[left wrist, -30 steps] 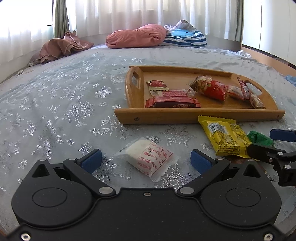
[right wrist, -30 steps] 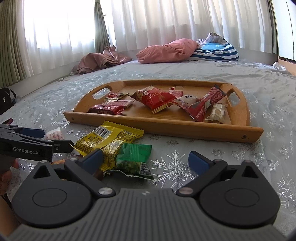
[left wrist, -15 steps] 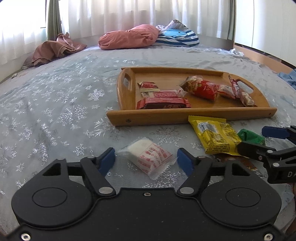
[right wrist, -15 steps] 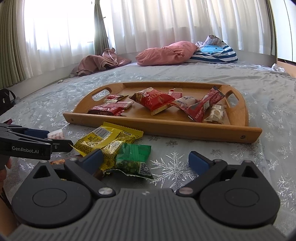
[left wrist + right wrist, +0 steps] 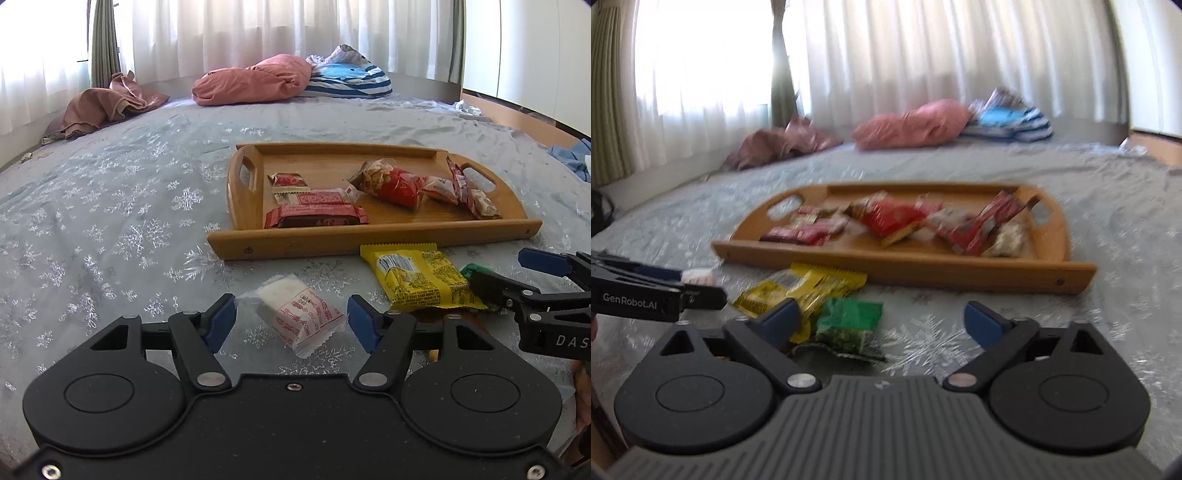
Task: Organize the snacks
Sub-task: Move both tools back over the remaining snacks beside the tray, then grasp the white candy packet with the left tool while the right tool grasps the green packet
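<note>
Left jaws closing around the white rice-cracker packet; right jaws wide over the green one.

We note the left gripper (image 5: 291, 319) has just been narrowing, the white packet with red print (image 5: 295, 314) between its blue pads, not yet pinched. The right gripper (image 5: 879, 321) has eased in slightly, still released, green snack packet (image 5: 849, 325) and yellow packet (image 5: 801, 288) at its 10 o'clock. The wooden tray (image 5: 369, 240), at 12 o'clock, holds red wrappers. Readable: "GenRobot.AI", "DAS".
</note>
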